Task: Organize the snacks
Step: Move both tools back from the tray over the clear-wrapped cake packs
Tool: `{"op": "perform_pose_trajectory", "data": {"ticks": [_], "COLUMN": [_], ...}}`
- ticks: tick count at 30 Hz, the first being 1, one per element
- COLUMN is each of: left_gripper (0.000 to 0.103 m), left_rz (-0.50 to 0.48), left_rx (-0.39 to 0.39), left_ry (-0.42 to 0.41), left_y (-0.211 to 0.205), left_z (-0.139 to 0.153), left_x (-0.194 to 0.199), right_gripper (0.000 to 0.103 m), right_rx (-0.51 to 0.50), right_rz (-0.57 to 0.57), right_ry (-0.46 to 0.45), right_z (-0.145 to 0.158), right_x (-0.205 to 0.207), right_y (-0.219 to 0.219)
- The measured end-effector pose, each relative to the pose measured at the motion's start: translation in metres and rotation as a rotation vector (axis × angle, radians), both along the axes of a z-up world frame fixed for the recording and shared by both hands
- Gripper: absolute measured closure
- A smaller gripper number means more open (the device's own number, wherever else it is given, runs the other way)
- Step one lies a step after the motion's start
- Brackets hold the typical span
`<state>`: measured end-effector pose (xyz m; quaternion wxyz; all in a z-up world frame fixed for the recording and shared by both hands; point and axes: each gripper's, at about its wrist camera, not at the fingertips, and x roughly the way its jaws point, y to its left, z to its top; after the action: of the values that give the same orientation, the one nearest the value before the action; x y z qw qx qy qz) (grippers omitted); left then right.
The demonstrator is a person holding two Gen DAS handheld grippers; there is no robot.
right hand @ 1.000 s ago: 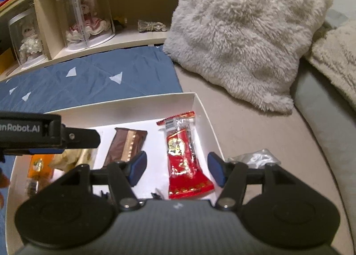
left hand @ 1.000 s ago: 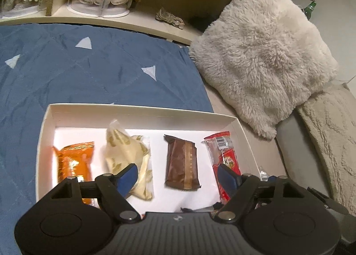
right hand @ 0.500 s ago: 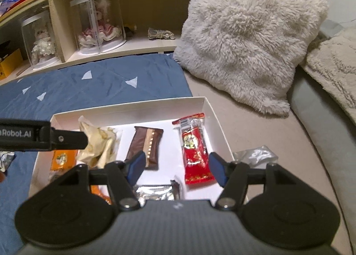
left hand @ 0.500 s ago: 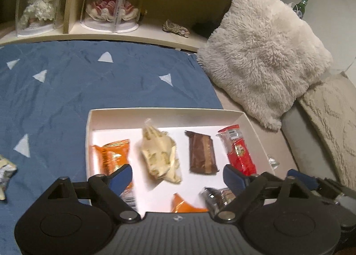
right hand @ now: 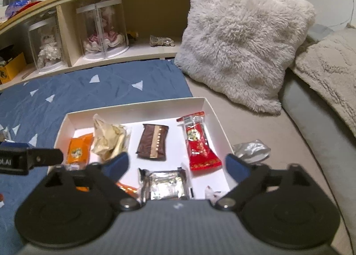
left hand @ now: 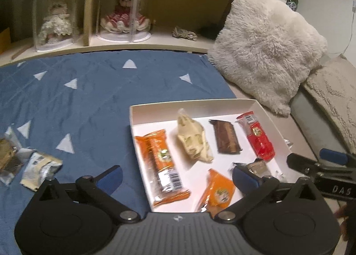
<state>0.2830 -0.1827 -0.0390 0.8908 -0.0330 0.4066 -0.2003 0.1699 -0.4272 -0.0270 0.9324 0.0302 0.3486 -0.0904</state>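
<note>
The left gripper has its jaws opening wide, with nothing pinched between its blue pads; it hangs over the near edge of the white box, the left pad above the blue quilt and the right pad above the box floor. The right gripper is likewise opening, its pads spread wide and gripping nothing, poised over the near end of the same box. In the box lie a long orange bar along the left wall, a crumpled cream wrapper beside it, a brown bar next, and a red packet near the right wall. In the near row lie a smaller orange pack and a silver foil pack, the latter just below the right gripper's open jaws. Outside the box, a silvery wrapper rests on the beige surface close to the right wall, and two more loose wrappers lie on the quilt well to the left. A fluffy white pillow leans behind the box.
</note>
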Motion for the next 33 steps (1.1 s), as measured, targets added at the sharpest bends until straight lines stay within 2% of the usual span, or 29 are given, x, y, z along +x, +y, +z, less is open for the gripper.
{"op": "perform_pose_trajectory", "data": {"ticks": [9, 15, 18, 33], "left_gripper": [0.000, 0.000, 0.000, 0.000], "left_rz": [0.080, 0.136, 0.174, 0.377], "left_rx": [0.035, 0.062, 0.071, 0.046], "left_ry": [-0.007, -0.008, -0.005, 0.026], "left_y": [0.049, 0.089, 0.112, 0.218], "left_z": [-0.001, -0.002, -0.003, -0.014], "left_x": [-0.009, -0.011, -0.011, -0.001], "right_gripper": [0.001, 0.001, 0.001, 0.001], "right_rx": [-0.016, 0.031, 0.005, -0.001], "right_rz": [0.043, 0.098, 0.121, 0.278], "right_ry": [-0.015, 0.004, 0.012, -0.025], "right_z": [0.006, -0.005, -0.010, -0.023], "right_x": [-0.004, 0.010, 0.016, 0.030], "right_y": [0.030, 0.058, 0.077, 0.167]}}
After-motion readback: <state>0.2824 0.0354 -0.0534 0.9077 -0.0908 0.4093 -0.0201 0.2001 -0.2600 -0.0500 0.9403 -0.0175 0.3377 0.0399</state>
